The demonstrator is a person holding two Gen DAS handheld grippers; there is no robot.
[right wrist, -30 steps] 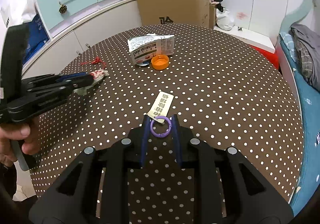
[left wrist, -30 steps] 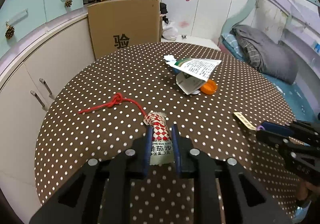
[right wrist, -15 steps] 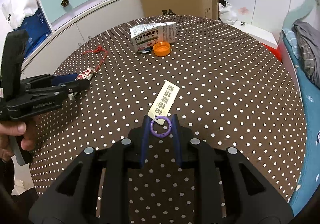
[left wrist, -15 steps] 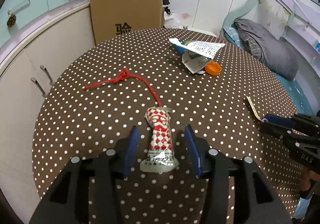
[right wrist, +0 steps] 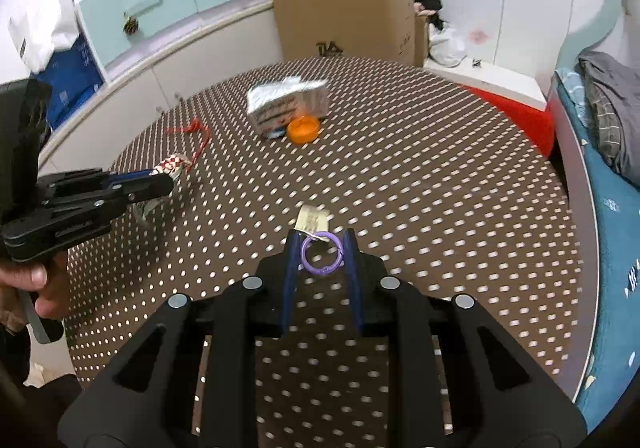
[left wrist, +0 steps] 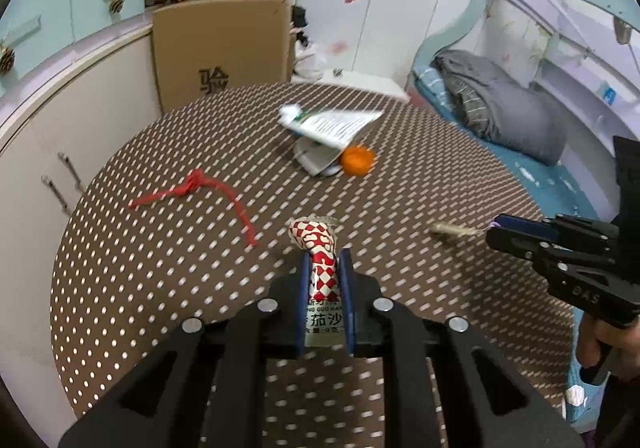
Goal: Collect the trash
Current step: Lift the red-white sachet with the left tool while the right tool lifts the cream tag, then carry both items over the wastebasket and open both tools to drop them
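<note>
My left gripper (left wrist: 323,262) is shut on a red-and-white checkered sauce packet (left wrist: 318,248) and holds it above the brown polka-dot table (left wrist: 160,268). The packet also shows in the right wrist view (right wrist: 170,168). My right gripper (right wrist: 320,238) is shut on a purple ring (right wrist: 322,258) with a yellowish paper tag (right wrist: 312,218) hanging from it, lifted off the table. The tag also shows in the left wrist view (left wrist: 454,229).
A red string (left wrist: 196,188), a crushed milk carton (left wrist: 328,128) and an orange cap (left wrist: 357,159) lie on the table. A cardboard box (left wrist: 224,48) and cabinets (left wrist: 60,120) stand behind it. A bed (left wrist: 520,120) is to the right.
My left gripper opened around the packet half a second ago and has now shut on it again and lifted it. My right gripper has raised the ring and tag off the table.
</note>
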